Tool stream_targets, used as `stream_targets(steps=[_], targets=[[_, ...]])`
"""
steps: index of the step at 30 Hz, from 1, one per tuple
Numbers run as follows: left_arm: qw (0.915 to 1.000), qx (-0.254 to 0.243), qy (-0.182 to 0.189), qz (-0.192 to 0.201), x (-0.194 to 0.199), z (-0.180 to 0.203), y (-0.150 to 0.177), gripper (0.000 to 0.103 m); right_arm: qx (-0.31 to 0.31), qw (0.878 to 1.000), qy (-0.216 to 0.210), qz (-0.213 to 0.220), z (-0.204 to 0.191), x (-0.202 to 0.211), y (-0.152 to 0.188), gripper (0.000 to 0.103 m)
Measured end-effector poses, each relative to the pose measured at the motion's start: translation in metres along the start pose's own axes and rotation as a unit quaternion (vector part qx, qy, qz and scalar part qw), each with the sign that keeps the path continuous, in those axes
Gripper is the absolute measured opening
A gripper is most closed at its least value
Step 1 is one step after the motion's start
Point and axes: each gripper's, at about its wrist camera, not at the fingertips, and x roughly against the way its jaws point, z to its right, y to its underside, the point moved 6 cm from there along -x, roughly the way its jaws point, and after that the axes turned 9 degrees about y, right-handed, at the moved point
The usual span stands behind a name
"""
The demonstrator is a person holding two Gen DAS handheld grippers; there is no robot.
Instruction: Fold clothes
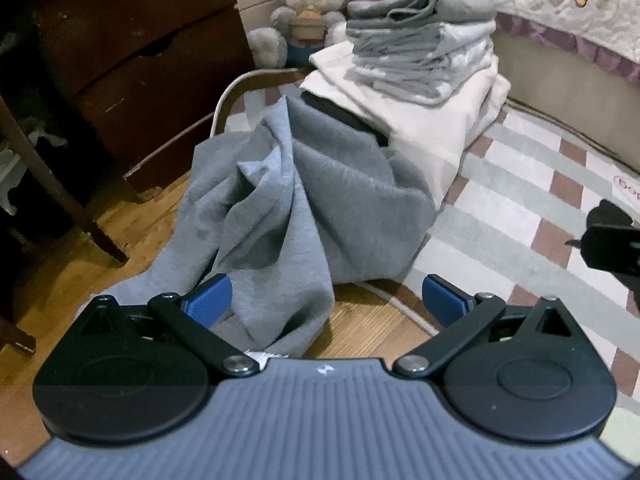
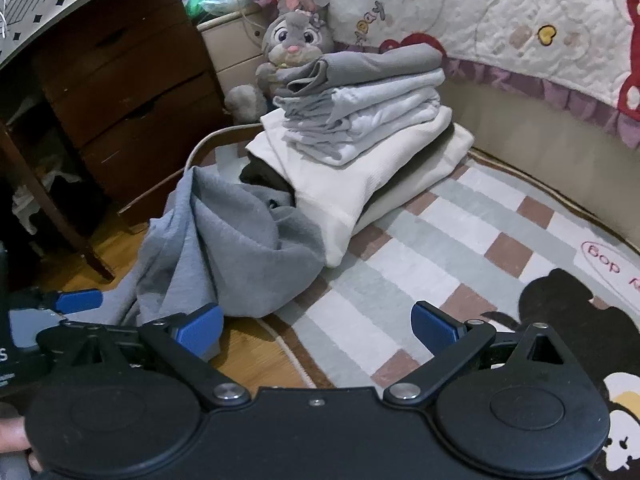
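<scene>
grey fleece garment (image 1: 280, 208) lies crumpled half on the wooden floor (image 1: 132, 220), half on the checked rug (image 1: 500, 200), its long axis running from the left claw (image 1: 326, 304) away toward the folded stack (image 1: 420, 52). both the left claw and right claw (image 2: 318, 326) gape wide, holding nothing.

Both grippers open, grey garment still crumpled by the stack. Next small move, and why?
Probably close the left gripper on the grey garment. Its jaws stand open with a fold of the cloth already hanging between them, and the right gripper is open, beside the heap, holding nothing. The garment needs spreading on the rug before folding.
</scene>
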Motion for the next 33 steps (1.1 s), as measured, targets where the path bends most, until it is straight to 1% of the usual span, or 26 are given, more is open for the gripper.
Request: stream_targets(steps=[3, 7, 11, 18, 25, 28, 33], targets=[[0.9999, -0.005, 0.006, 0.007, -0.005, 0.002, -0.002, 0.103, -0.008, 1.0, -0.005, 0.005, 0.001, -0.002, 0.0, 0.102], [0.9998, -0.008, 0.002, 0.018, -0.003, 0.01, 0.003, 0.103, -0.019, 1.0, -0.012, 0.012, 0.003, -0.004, 0.001, 0.102], [0.9999, 0.01, 0.009, 0.01, -0.003, 0.001, -0.002, 0.103, -0.046, 0.998, -0.035, 0.027, 0.011, 0.001, 0.002, 0.102], [1.0, 0.007, -0.001, -0.006, -0.011, -0.005, 0.002, 0.103, -0.05, 0.998, -0.03, 0.029, 0.016, 0.003, 0.005, 0.102], [1.0, 0.0, 0.0, -0.005, -0.007, -0.006, 0.001, 0.103, -0.046, 0.998, -0.033, 0.026, 0.013, 0.003, 0.006, 0.102], [1.0, 0.002, 0.0, -0.003, -0.009, -0.002, 0.006, 0.103, -0.045, 0.998, -0.036, 0.028, 0.012, 0.004, 0.006, 0.102], [1.0, 0.0, 0.003, -0.008, -0.011, -0.001, 0.005, 0.103, -0.046, 0.998, -0.039, 0.027, 0.012, 0.003, 0.008, 0.102]])
